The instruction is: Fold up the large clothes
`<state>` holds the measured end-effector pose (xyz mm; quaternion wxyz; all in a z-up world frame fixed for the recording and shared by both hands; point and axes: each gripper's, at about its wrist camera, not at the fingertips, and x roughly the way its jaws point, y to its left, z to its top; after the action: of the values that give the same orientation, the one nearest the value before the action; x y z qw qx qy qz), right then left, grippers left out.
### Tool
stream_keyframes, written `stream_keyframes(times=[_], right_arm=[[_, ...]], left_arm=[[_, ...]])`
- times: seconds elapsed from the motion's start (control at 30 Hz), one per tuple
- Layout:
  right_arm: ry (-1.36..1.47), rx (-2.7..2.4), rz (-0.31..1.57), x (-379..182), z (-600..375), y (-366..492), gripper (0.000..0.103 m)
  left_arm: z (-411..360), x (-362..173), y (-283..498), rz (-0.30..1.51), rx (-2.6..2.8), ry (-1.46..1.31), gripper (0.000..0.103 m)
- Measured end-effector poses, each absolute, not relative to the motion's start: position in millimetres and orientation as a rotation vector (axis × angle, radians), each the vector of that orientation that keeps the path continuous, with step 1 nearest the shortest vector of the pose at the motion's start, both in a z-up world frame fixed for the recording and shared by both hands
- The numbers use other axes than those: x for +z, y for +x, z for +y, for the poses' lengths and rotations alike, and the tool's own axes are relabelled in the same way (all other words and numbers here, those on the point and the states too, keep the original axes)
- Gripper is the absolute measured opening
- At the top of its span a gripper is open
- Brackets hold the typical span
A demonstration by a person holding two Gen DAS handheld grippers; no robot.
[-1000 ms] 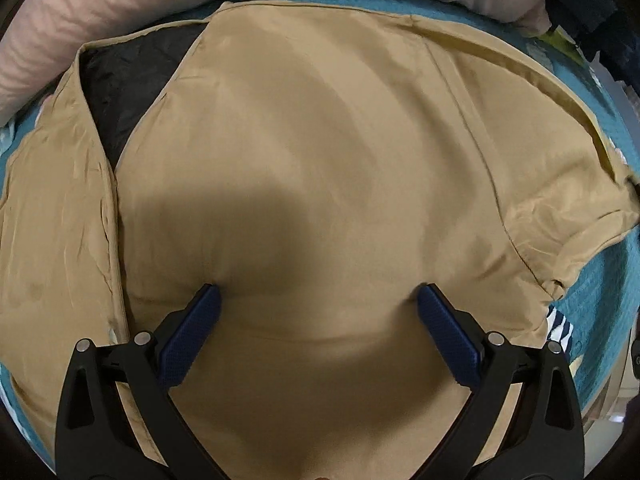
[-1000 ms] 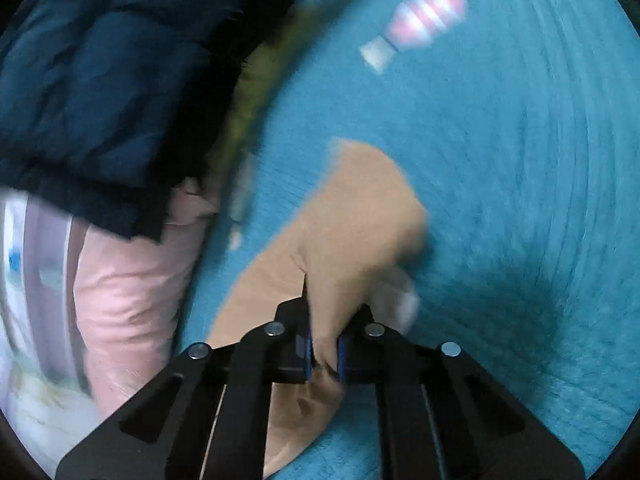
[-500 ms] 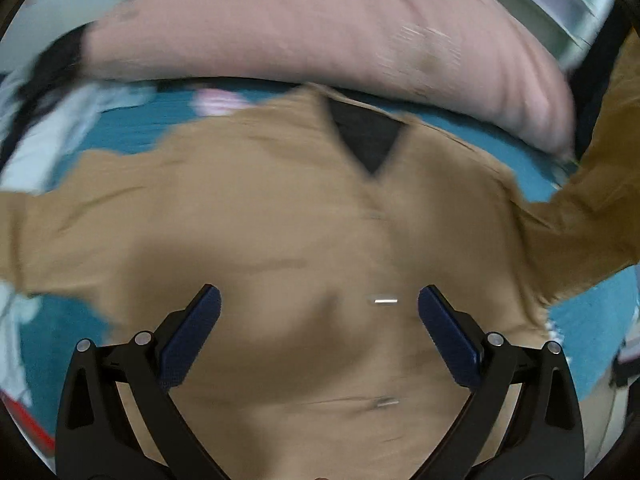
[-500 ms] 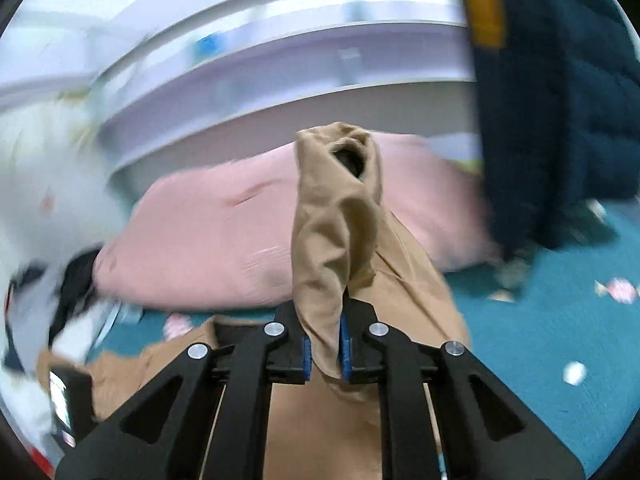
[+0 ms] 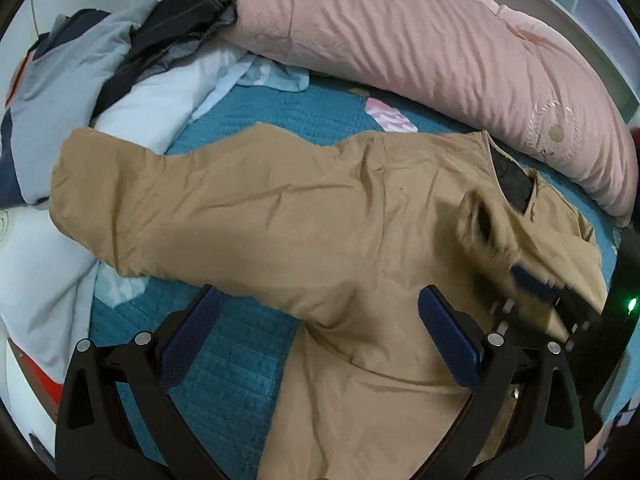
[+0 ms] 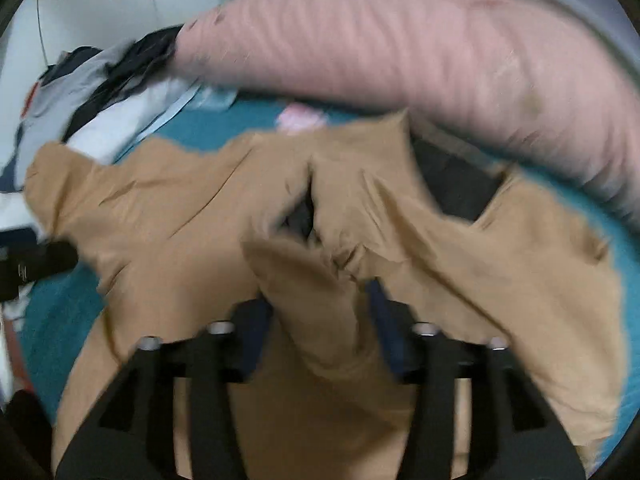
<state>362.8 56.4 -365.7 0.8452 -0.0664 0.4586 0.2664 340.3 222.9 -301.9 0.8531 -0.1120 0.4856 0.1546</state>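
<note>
My left tongs (image 5: 316, 340) wide apart and empty over the tan jacket (image 5: 320, 216) spread on the teal bedcover (image 5: 240, 360), my right tongs (image 6: 320, 320) opening, its sleeve (image 6: 320, 292) loose between the jaws, pink pillow (image 5: 420, 40) beyond

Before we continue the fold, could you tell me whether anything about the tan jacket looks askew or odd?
Yes: the tan jacket lies lopsided. One sleeve stretches out onto the pile of clothes, while the other sleeve lies crumpled across the chest, between the opening right claw pads.
</note>
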Motion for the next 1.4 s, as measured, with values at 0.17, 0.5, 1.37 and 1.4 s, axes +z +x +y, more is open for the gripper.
stream_keyframes(times=[0.17,0.5,1.37,1.4], right_arm=[[-0.002,0.527,0.885,-326,12,344,0.075],[0.134,0.197,0.881,-333,-138,355,0.054],[0.05,0.448,0.885,-328,31,355,0.023],[0.065,0.47,0.893,-329,42,357,0.023]], left_arm=[[212,-293,350,0.978,0.299,-0.243,0.098],[125,-328,396,1.077,0.101,-0.266,0.098],[413,-347,270,0.973,0.637,-0.399,0.098],[418,-347,270,0.968,0.635,-0.409,0.098]])
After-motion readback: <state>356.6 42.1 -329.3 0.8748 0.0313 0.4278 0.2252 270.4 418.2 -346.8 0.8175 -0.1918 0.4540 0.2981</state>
